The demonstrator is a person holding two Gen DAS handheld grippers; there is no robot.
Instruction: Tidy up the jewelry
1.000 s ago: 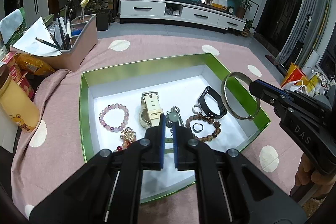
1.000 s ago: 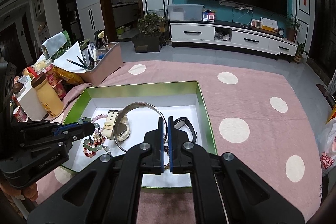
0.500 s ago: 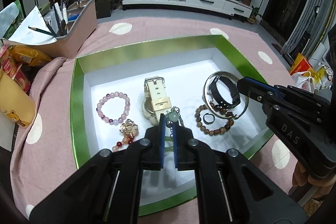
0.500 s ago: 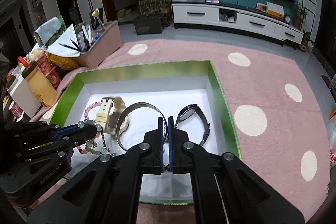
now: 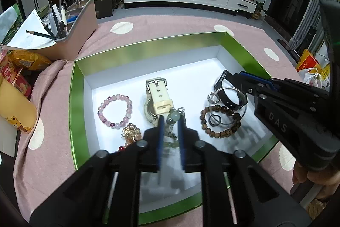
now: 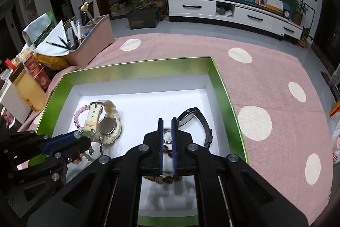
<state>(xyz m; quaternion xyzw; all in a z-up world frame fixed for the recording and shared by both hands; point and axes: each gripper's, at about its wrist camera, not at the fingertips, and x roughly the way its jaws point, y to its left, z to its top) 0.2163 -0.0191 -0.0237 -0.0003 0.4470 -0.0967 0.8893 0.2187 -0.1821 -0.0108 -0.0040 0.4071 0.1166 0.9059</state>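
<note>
A green-rimmed box (image 5: 72, 99) with a white floor holds the jewelry. In it lie a pink bead bracelet (image 5: 114, 110), a cream watch (image 5: 158, 99), a black watch (image 5: 231, 95), a brown bead bracelet (image 5: 221, 122) and a silver bangle (image 5: 230, 107) resting over the black watch and brown beads. My left gripper (image 5: 171, 120) stands slightly open around a jade bead necklace (image 5: 174, 116). My right gripper (image 6: 167, 122) is slightly open and empty above the brown beads (image 6: 165, 150), next to the black watch (image 6: 191, 116).
A pink organizer with pens (image 5: 70, 35) stands at the back left. Snack packs and a yellow bottle (image 5: 14, 107) sit at the left. The box rests on a pink dotted cloth (image 6: 265, 88). A person's hand (image 5: 314, 180) holds the right gripper.
The right gripper lowered the silver bangle into the box and let it go, its jaws parting. The left gripper's jaws opened slightly around the jade necklace.
</note>
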